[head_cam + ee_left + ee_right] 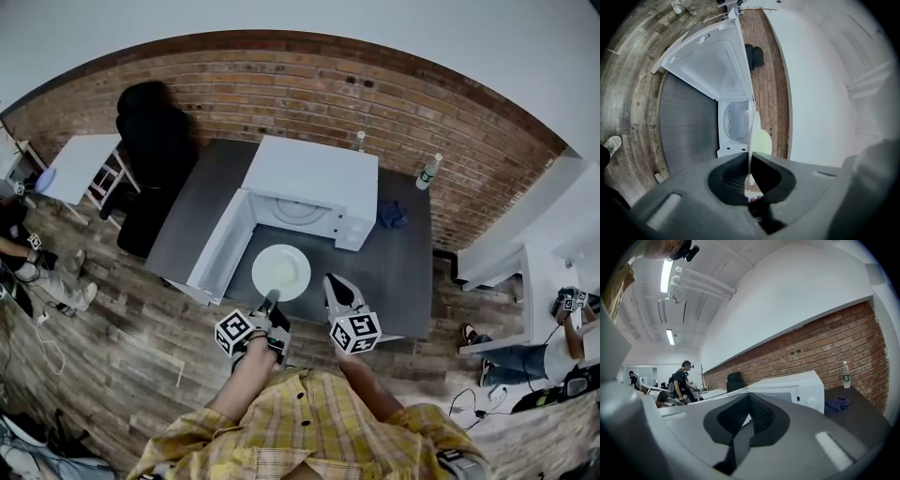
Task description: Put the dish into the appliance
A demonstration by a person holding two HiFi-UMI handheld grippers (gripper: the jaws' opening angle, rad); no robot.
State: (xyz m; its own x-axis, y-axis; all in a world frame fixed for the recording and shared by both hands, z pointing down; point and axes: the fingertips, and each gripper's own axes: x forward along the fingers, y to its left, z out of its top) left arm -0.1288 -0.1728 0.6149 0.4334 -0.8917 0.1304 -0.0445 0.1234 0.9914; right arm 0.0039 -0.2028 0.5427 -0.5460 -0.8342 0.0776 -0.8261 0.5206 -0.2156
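A round white dish hangs over the dark table, just in front of the white microwave. The microwave's door stands swung open to the left. My left gripper is shut on the dish's near rim. In the left gripper view the dish shows edge-on between the closed jaws of that gripper, with the oven cavity beyond. My right gripper hovers just right of the dish, shut and empty. The right gripper view shows this gripper pointing past the microwave.
A water bottle and a blue cloth sit on the table right of the microwave. A second small bottle stands behind it. A black chair and a white side table are at the left. People stand in the background.
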